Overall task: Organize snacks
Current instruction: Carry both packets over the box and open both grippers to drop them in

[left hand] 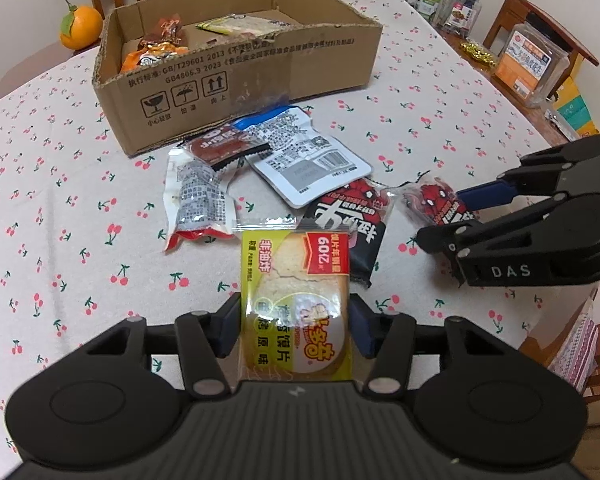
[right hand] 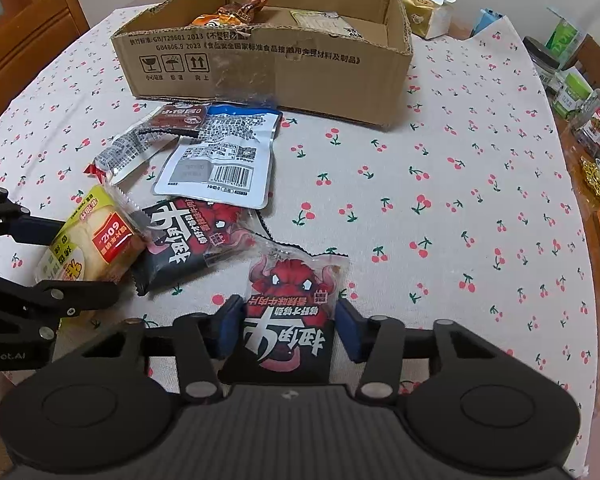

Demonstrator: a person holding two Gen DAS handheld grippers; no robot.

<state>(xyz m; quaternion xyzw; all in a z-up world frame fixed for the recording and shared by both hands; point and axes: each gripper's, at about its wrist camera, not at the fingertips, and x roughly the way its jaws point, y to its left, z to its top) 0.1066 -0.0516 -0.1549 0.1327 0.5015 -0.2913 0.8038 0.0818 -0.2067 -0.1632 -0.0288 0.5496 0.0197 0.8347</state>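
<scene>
A yellow toast-slice packet (left hand: 296, 280) lies on the cherry-print tablecloth with my left gripper (left hand: 296, 312) shut on its near end. My right gripper (right hand: 290, 316) is shut on a red-and-black beef packet (right hand: 292, 292), which also rests on the cloth. Each gripper shows in the other's view: the right gripper (left hand: 456, 220) at the right, the left gripper (right hand: 60, 258) at the left. Between them lies a second black packet (right hand: 192, 240). Farther off are a white-and-blue pouch (right hand: 224, 156), a small brown packet (right hand: 176, 120) and a silver wrapper (right hand: 124, 148). The open cardboard box (right hand: 280, 68) behind them holds a few snacks.
An orange (left hand: 80, 26) sits to the left of the box. Jars and boxes (left hand: 532, 60) crowd the table's right edge. Wooden chairs (right hand: 32, 48) stand around the table. Bare tablecloth (right hand: 440, 200) stretches to the right of the packets.
</scene>
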